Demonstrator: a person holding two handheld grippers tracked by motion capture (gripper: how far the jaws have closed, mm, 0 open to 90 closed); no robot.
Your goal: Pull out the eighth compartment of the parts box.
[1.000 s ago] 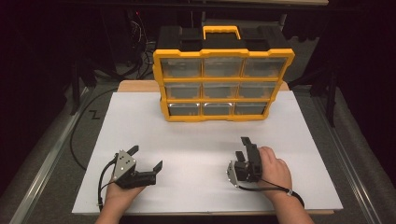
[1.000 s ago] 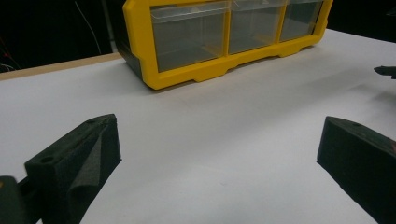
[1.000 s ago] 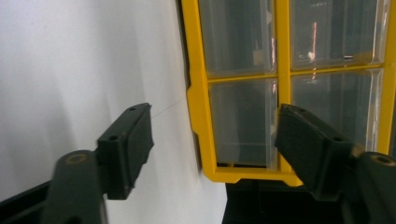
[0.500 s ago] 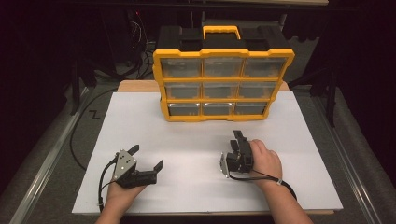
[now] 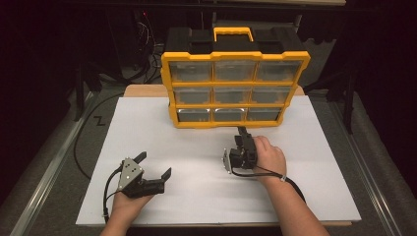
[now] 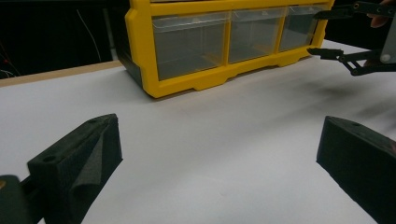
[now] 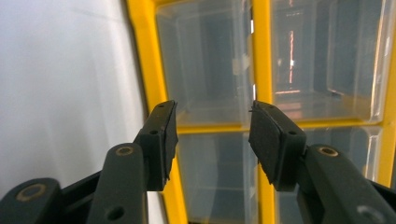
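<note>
1. Dark surroundings on all sides, with cables trailing on the floor to the left; at centre, a white table top (image 5: 206,147) with a strip of bare wood showing along its far edge.
2. Standing upright at the far middle of the white surface: a yellow organiser case (image 5: 235,88) with a black back and a yellow carry handle (image 5: 233,33) on top.
3. Nine clear drawers (image 5: 233,94) across its front, three rows of three (contents too faint to tell, though the bottom row looks greyish inside).
4. Near the left front of the table: left gripper (image 5: 153,168), held from below by the left hand (image 5: 129,202), grey three-cornered plate on top, black cable looping off its rear.
5. Jaws spread wide apart, nothing between them, tips pointing toward the middle of the table; well apart from the case.
6. Seen along its own jaws: white surface ahead, bottom row of the case (image 6: 224,44) beyond, and the other gripper (image 6: 348,35) off at upper right.
7. Right of centre, just in front of the case's bottom row: right gripper (image 5: 242,132), gripped by the right hand (image 5: 268,156), rolled onto its side, tips aimed at the drawers.
8. Jaws parted to a moderate gap, holding nothing; pads (image 7: 164,137) close to the drawer fronts but not touching them.
9. Through that gap: yellow frame bars (image 7: 261,51) and clear drawer faces, with white table (image 7: 60,84) at the left of that view.
</note>
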